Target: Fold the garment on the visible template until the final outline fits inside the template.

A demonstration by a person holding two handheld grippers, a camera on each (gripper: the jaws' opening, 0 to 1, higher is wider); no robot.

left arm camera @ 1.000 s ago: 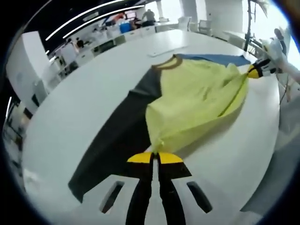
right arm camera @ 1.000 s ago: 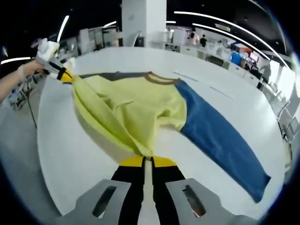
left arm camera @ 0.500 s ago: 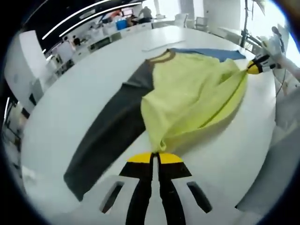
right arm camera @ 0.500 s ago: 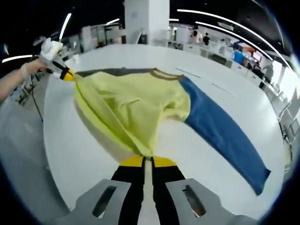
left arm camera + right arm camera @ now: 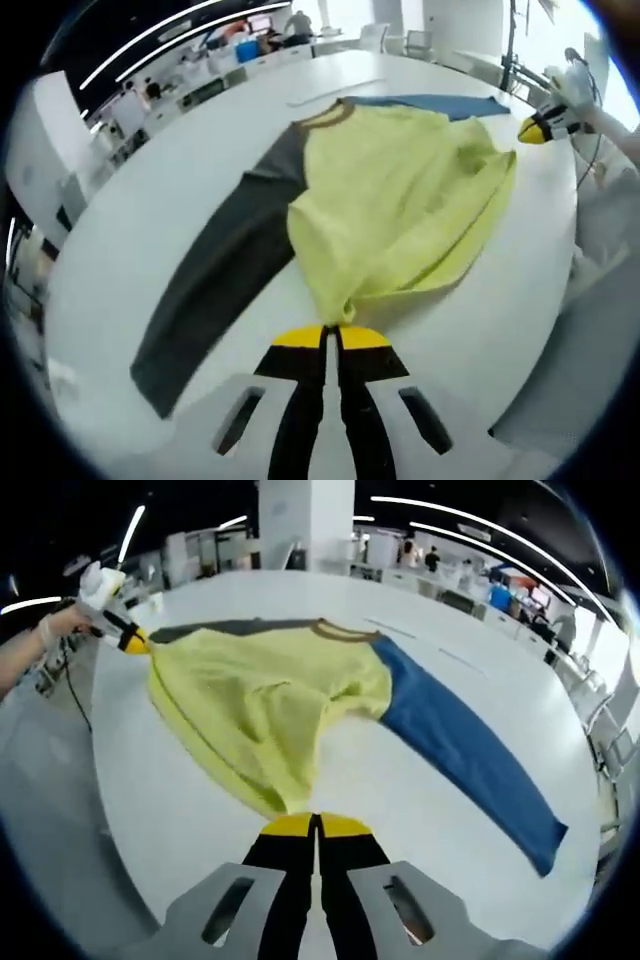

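Left gripper (image 5: 331, 335) was clamped on the garment's (image 5: 400, 210) hem just ahead of its jaws, right gripper (image 5: 314, 825) sat closed with hem just beyond, apparently loose; uneven pull could skew the fold

Left gripper (image 5: 331, 326): two black jaws tipped yellow, rising from a pale grey base with two dark slanted slots. Right gripper (image 5: 314, 818): the same build. A white-gloved hand (image 5: 62, 627) grips a white handle, black cable trailing.
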